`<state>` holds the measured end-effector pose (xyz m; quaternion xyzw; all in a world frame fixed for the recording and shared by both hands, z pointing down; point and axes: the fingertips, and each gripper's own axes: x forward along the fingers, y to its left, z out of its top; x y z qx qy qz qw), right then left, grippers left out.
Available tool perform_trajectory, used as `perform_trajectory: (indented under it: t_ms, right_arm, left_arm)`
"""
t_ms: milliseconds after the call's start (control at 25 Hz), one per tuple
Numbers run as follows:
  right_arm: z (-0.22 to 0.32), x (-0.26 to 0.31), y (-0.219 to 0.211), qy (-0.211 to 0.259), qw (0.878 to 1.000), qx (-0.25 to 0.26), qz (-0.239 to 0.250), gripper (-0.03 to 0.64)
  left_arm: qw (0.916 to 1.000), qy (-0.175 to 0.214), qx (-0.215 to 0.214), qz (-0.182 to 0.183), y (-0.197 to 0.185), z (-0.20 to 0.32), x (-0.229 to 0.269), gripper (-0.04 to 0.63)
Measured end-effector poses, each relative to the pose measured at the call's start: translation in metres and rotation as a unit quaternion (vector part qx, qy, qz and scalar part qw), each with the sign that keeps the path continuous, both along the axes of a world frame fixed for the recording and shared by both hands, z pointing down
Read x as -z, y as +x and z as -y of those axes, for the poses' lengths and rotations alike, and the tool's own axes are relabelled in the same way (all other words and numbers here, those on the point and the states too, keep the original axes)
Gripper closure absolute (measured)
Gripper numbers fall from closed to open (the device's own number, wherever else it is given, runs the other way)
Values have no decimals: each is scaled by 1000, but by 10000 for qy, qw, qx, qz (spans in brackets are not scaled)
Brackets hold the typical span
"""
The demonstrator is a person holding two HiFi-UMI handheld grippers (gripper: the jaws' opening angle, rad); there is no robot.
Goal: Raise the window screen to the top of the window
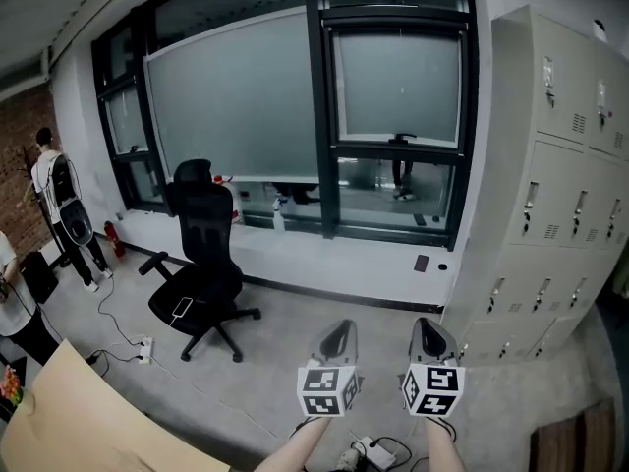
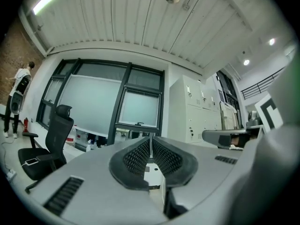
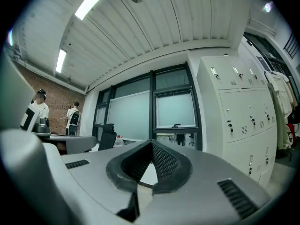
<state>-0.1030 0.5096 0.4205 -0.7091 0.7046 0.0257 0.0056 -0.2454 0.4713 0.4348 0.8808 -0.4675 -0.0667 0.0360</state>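
Window screen point(image 1: 398, 87) first, as your head view gives it. It sits in the narrow right-hand pane of the dark-framed window, straight ahead of you and well apart from both grippers. It is a flat, pale grey-green, translucent sheet. It covers the pane from near the top down to a dark bottom bar with a small handle point(image 1: 401, 140) at its middle. Under that bar clear glass shows. A wider screen point(image 1: 236, 96) of the same look covers the big pane to its left. White lockers point(image 1: 555, 195) stand just beside the window on the right, and a black office chair point(image 1: 201, 268) stands on the floor to the left. Your left gripper point(image 1: 337, 330) and right gripper point(image 1: 429, 324) show low in the view, side by side, both aimed toward the window.

In your left gripper view, the left gripper point(image 2: 151, 137) has its jaws together, tips touching, with nothing between them. The window screen point(image 2: 139, 108) appears just above the tips, far beyond them, with its handle point(image 2: 139, 123) on the lower edge. The office chair point(image 2: 51, 142) is off to the left and the lockers point(image 2: 194, 111) to the right.

In your right gripper view, the right gripper point(image 3: 151, 142) is likewise closed to a point and empty. The window screen point(image 3: 175, 109) stands right above the tips, pale and even, and its handle point(image 3: 177, 125) sits on the dark bar. The lockers point(image 3: 234, 111) fill the right side.
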Motion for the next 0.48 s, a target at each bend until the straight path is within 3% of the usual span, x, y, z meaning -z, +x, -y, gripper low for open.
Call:
perform_trajectory:
  t_ms: [480]
  right_arm:
    - [21, -5, -5, -141, 9999, 61, -3, 609]
  left_arm:
    - [9999, -136, 4, -23, -1, 22, -8, 577]
